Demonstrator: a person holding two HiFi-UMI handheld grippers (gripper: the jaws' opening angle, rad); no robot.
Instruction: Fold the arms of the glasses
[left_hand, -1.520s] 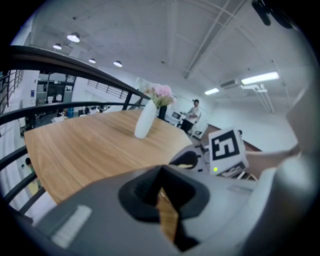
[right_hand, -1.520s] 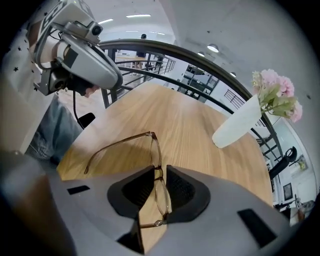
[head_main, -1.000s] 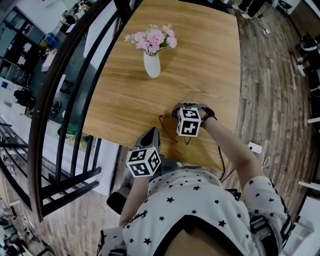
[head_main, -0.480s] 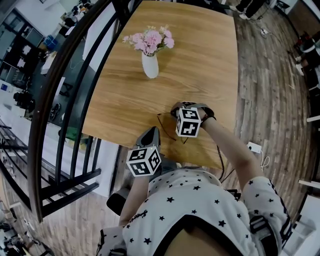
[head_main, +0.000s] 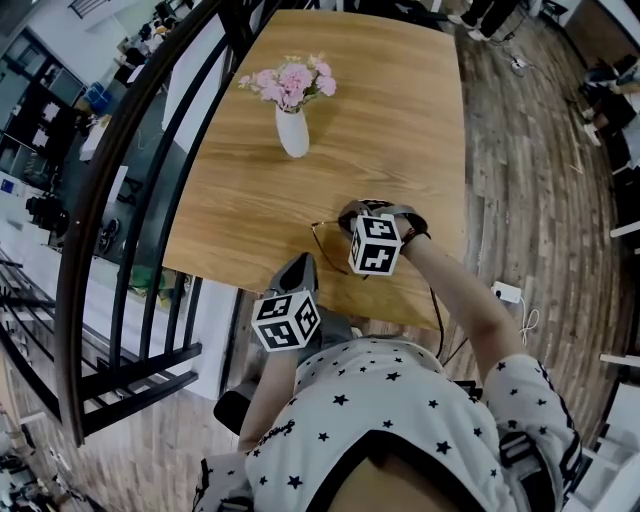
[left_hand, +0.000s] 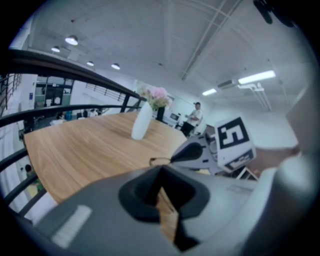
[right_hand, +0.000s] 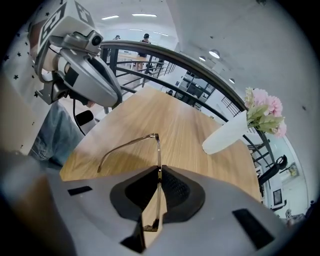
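A: Where pinched by the right gripper (right_hand: 158, 168), looks to be the front rim of the glasses (right_hand: 158, 145), edge-on, jaws closed thin on it.
B: And the open arm (right_hand: 124, 145)?
A: Leaves the hinge just ahead of the jaws, runs off to the left and back toward the body. Long axis roughly across the right gripper's line. Second arm not made out.
B: Left gripper (head_main: 304, 266)?
A: Jaws together, nothing between. Hangs off the near table edge, pointed at the glasses, near but apart. Closer to that free arm tip than the right; likely the one to swing it shut.
B: Surface, room?
A: Wooden table (head_main: 250, 200), glasses by its near edge; resting or just lifted, cannot tell. White vase (head_main: 292, 132) with pink flowers (head_main: 290, 80) well beyond. Dark railing (head_main: 100, 220) left, plank floor (head_main: 530, 150) right.
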